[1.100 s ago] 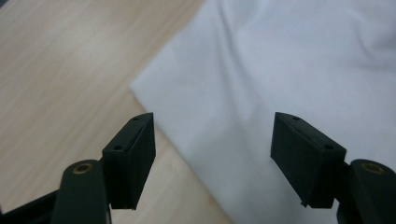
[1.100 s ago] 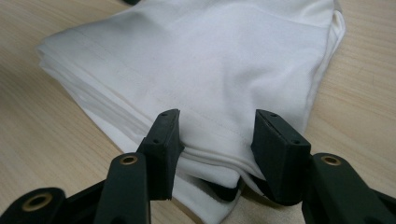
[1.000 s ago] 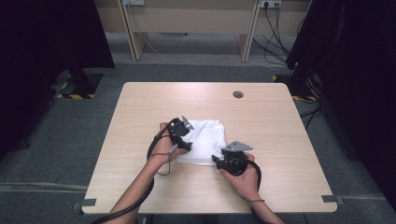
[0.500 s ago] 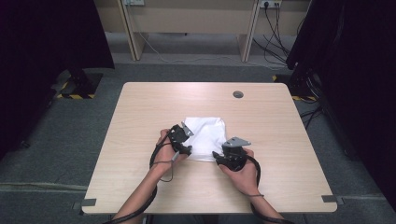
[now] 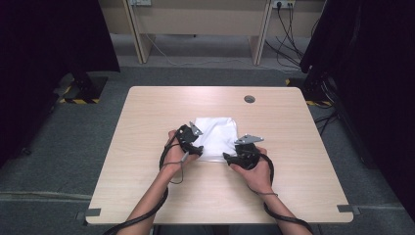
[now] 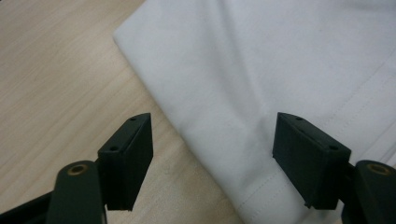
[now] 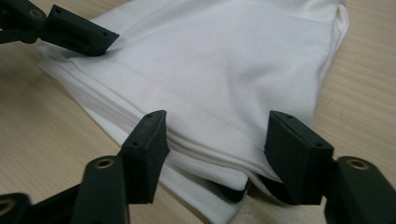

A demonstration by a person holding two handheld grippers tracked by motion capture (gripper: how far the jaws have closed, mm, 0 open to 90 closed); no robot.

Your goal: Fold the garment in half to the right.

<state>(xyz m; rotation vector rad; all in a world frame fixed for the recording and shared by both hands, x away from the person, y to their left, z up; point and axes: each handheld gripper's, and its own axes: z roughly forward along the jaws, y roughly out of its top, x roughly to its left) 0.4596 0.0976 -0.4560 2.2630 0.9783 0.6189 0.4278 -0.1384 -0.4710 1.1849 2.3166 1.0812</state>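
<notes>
Both grippers have pulled back toward the near edge of the folded white cloth (image 5: 215, 137) versus a second ago. Left gripper (image 6: 212, 154) jaws spread, straddling its corner hem. Right gripper (image 7: 215, 154) jaws spread around the stacked hem, not pinching. Cloth lies mid-table (image 5: 303, 186).

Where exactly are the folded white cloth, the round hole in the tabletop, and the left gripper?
folded white cloth (image 5: 216, 133), high view, its bare middle.
round hole (image 5: 249, 99), high view, its centre in the tabletop.
left gripper (image 6: 212, 158), left gripper view, midway between its open fingers.
</notes>
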